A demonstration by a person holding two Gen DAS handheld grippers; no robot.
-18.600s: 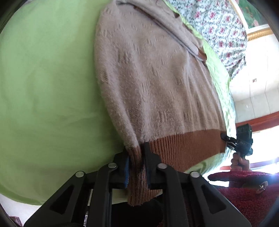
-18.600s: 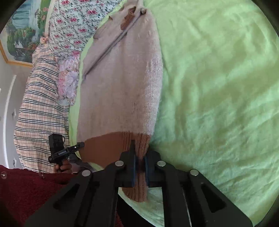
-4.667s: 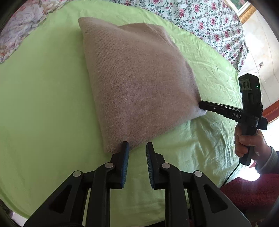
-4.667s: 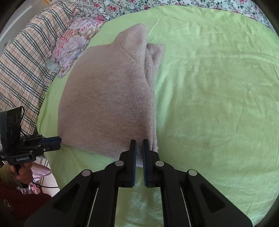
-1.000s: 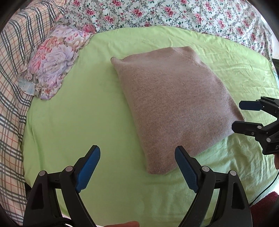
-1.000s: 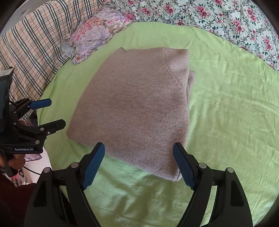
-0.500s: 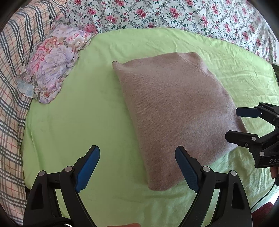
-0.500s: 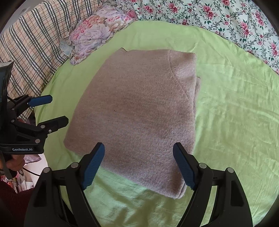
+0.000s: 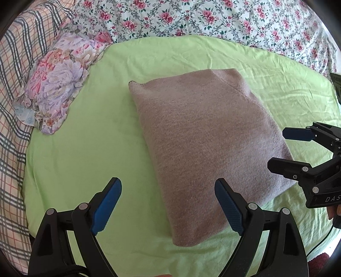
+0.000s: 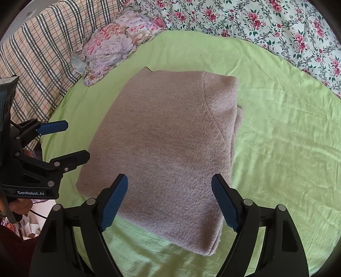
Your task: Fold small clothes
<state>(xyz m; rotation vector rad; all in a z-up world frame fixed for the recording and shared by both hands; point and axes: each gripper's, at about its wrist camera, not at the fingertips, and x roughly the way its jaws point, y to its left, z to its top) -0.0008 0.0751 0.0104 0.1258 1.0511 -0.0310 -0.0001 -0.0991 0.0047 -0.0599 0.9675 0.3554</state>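
Green sheet covers the bed, with a flowery quilt at the far side, a checked blanket at the left and a small flowery pillow near it.

A few seconds ago both claws were pressed together at the near edge of the sweater, finishing the last fold. Now the left gripper is spread wide and holds nothing. The right gripper is spread wide too, and it also holds nothing. In the last second they have pulled back a little and lifted above the cloth. I think this means the folding of this one is done, and the hands can go get the next small piece of clothing.

Now for the brown sweater. It lies in the middle of the green sheet, not touching the pillow or the quilt. It is folded into a thick, tidy block, almost like a cushion. Its top is smooth and fuzzy. On the right side you can see the stacked layers, and one layer sticks out a tiny bit. A seam runs slanting across the far right corner. The darker band at the bottom hem is tucked away and cannot be seen.
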